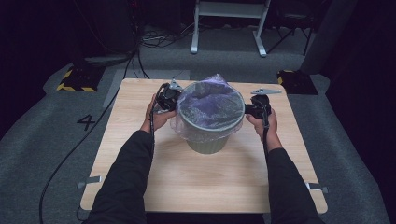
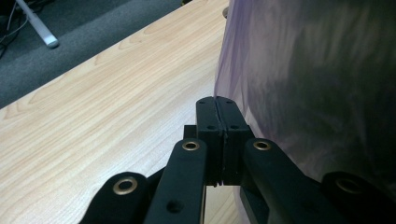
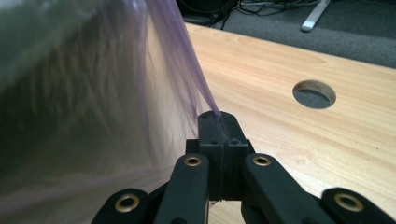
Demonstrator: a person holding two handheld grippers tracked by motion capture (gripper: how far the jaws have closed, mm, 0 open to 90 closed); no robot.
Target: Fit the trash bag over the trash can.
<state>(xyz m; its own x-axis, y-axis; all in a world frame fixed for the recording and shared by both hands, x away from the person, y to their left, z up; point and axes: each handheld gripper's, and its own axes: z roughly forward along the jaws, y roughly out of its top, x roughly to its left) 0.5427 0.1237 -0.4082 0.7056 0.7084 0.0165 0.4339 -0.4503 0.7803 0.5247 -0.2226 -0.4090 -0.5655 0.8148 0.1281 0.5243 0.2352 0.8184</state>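
Only one readable mark: a dark "4" [image 1: 87, 122] on the grey carpet floor [image 1: 42, 140], left of the table [image 1: 196, 182], near its far-left corner. Reads upright from the high view. Black-and-yellow hazard striping on the floor block [image 1: 74, 84] beyond that corner is a warning pattern, no lettering. No readable print on the bin liner, bin, table top or gripper bodies in either gripper view.
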